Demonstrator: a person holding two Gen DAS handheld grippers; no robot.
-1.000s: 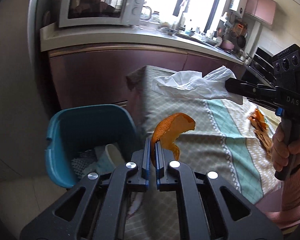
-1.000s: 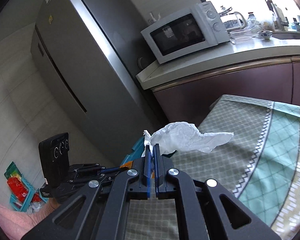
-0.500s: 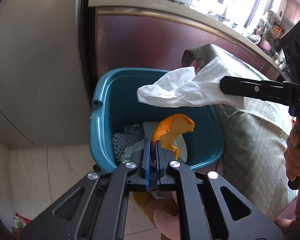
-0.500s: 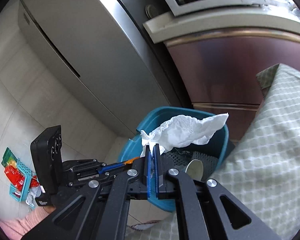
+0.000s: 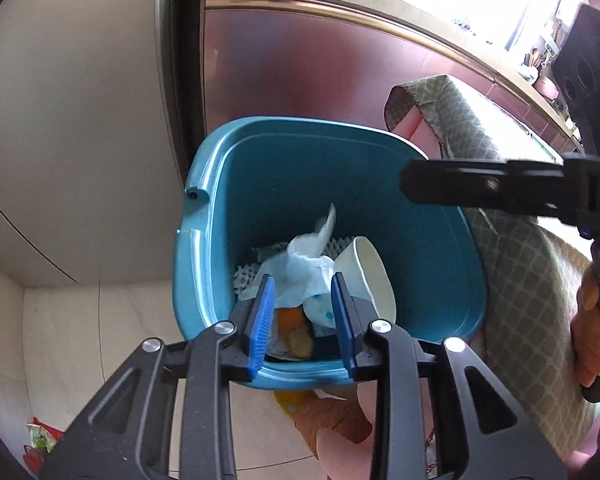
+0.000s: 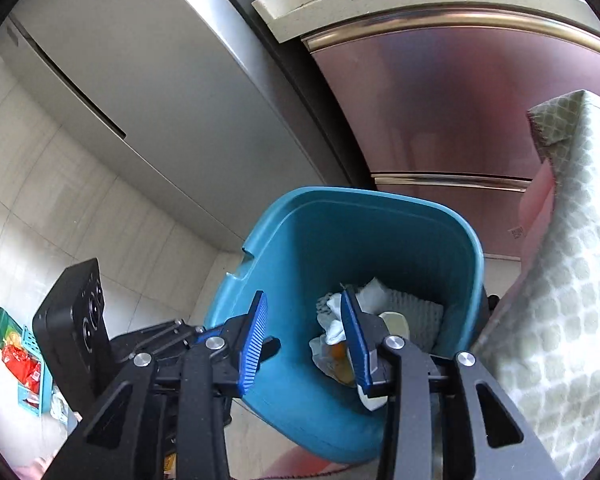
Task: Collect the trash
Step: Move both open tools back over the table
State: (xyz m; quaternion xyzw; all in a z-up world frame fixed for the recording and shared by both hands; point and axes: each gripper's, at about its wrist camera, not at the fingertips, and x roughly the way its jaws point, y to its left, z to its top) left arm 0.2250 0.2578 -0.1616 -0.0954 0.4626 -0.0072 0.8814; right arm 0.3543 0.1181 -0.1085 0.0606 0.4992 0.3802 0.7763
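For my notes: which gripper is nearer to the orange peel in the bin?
Likely left. The left gripper hangs right above the orange peel; the right gripper hovers over the bin, further off.

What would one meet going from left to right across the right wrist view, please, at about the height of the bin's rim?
Left gripper's camera block → teal bin → patterned tablecloth.

Only a white "D" is readable, on the right gripper [image 5: 410, 186].
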